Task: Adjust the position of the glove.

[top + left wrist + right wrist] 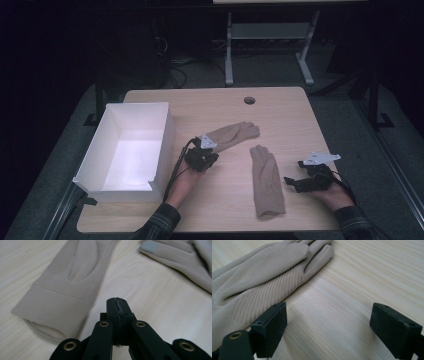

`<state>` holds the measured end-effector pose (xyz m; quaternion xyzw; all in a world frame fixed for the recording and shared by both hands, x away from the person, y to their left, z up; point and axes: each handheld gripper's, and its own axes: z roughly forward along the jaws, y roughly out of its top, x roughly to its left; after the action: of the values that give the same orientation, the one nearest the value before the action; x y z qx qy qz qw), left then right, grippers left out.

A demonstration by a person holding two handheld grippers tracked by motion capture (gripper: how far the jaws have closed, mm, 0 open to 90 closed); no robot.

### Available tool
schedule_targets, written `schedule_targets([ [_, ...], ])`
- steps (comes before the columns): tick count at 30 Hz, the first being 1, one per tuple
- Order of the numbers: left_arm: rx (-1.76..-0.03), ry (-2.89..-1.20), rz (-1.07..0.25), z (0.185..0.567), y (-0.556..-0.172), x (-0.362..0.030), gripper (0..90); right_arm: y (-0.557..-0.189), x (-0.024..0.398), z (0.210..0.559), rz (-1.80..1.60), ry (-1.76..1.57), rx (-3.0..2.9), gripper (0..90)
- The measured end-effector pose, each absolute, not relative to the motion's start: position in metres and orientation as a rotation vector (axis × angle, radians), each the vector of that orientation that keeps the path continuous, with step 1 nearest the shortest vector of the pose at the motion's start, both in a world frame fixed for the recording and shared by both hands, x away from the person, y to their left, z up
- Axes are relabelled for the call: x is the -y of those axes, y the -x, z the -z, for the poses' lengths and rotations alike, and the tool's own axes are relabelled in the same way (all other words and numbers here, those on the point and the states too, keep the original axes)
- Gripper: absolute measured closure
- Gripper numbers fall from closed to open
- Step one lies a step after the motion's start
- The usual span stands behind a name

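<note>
Beige ribbed-knit gloves [267, 181], flat, soft

Seen from above: wooden table [280, 105]; white box [131, 150] on its left part. Just right of the box, left gripper [202, 156], touching the cuff end of one beige glove [234, 134]. Farther right of the box, second glove [267, 181], then right gripper [309, 180], apart from it.

Two beige gloves are counted on the table: one glove [232, 134] at about 12 o'clock from the table's middle, the other glove [266, 181] at about 5 o'clock. One white box [161, 150] is seen at 9 o'clock. Two grippers are counted, the left gripper [202, 156] and the right gripper [295, 182].
</note>
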<state>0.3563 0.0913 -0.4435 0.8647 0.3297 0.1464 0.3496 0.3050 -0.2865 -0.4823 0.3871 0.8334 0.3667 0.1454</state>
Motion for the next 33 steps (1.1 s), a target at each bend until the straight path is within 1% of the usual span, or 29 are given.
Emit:
schedule_targets([
  [6, -0.903, -2.220, -0.386, 0.444, -0.379, -0.091, 89.7, -0.305, 0.287, 0.482, -1.057, -1.114, -2.401, 13.5],
  [13, -0.939, -2.240, -0.432, 0.450, -0.405, -0.093, 89.7, -0.306, 0.287, 0.482, -1.065, -1.115, -2.401, 13.5],
  [20, -0.984, -2.277, -0.448, 0.459, -0.411, -0.096, 89.8, -0.305, 0.287, 0.482, -1.067, -1.118, -2.401, 13.5],
  [27, -0.997, -2.274, -0.392, 0.460, -0.408, -0.095, 89.9, -0.305, 0.287, 0.482, -1.064, -1.114, -2.402, 13.5],
  [33, -0.969, -2.292, -0.343, 0.459, -0.399, -0.090, 89.9, -0.305, 0.287, 0.482, -1.064, -1.114, -2.402, 13.5],
])
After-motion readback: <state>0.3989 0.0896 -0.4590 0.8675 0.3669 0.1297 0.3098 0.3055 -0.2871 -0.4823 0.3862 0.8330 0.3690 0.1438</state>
